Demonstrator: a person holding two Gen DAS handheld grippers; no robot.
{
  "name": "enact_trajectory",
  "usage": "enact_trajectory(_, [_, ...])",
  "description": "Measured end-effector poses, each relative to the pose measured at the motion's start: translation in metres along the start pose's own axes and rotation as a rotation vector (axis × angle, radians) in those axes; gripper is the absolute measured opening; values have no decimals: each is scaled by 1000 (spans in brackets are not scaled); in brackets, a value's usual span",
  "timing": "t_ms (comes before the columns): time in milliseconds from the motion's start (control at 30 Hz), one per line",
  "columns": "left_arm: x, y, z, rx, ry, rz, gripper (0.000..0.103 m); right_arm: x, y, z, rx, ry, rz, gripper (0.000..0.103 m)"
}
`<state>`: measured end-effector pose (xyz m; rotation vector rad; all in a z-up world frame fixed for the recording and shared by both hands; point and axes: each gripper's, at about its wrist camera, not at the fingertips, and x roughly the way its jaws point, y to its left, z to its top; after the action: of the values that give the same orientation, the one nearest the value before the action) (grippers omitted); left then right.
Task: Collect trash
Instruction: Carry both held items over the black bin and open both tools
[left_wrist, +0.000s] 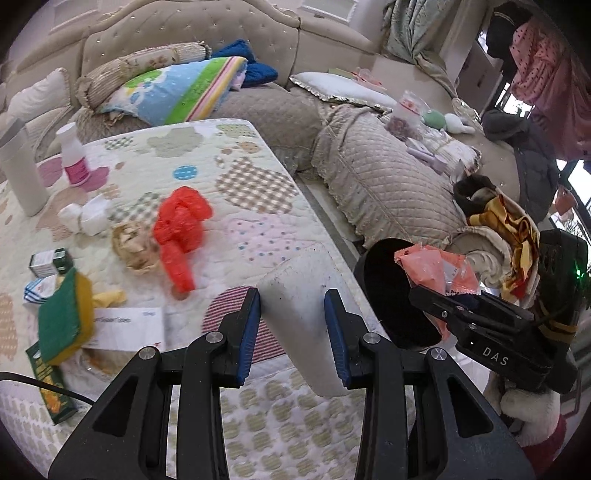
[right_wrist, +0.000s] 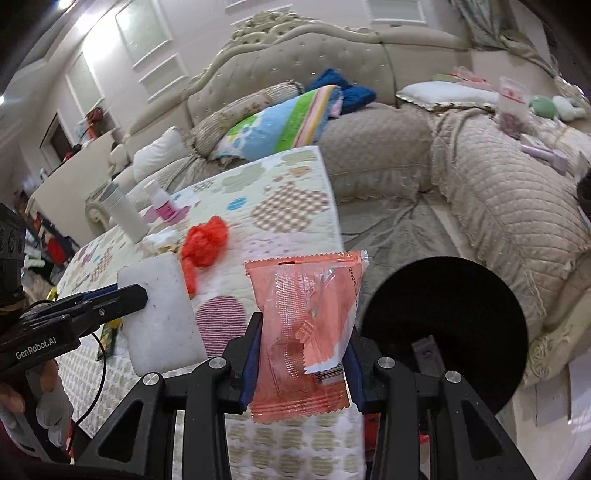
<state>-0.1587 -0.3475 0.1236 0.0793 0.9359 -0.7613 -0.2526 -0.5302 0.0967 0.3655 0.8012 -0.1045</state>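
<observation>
My left gripper (left_wrist: 293, 299) is shut on a white foam block (left_wrist: 299, 332), which it holds above the quilt-covered table (left_wrist: 236, 155). The same gripper (right_wrist: 138, 293) and block (right_wrist: 162, 314) show at the left of the right wrist view. My right gripper (right_wrist: 304, 328) is shut on an orange plastic wrapper (right_wrist: 295, 295), just left of the black bin (right_wrist: 443, 314). In the left wrist view the right gripper (left_wrist: 458, 306) holds the wrapper (left_wrist: 432, 267) over the bin's rim (left_wrist: 373, 258). On the table lie a red plastic bag (left_wrist: 181, 229), crumpled brown paper (left_wrist: 135, 249) and white tissue (left_wrist: 86, 218).
A green and yellow sponge (left_wrist: 66, 314), small boxes (left_wrist: 50, 260), a paper slip (left_wrist: 125, 328), a pink-labelled bottle (left_wrist: 75, 155) and a white cylinder (left_wrist: 22, 173) stand on the table's left. A beige sofa (left_wrist: 388, 184) with cushions and clutter curves behind and to the right.
</observation>
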Motion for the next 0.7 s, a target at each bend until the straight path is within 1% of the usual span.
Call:
enact_trajectory(367, [30,-26,13,10,30,-34,33,-4,-38,-2,62,2,-50,37])
enact_trajectory(700, [63,-53,20,13,67,-78,33,5,-75,-4,131,25,-87,37])
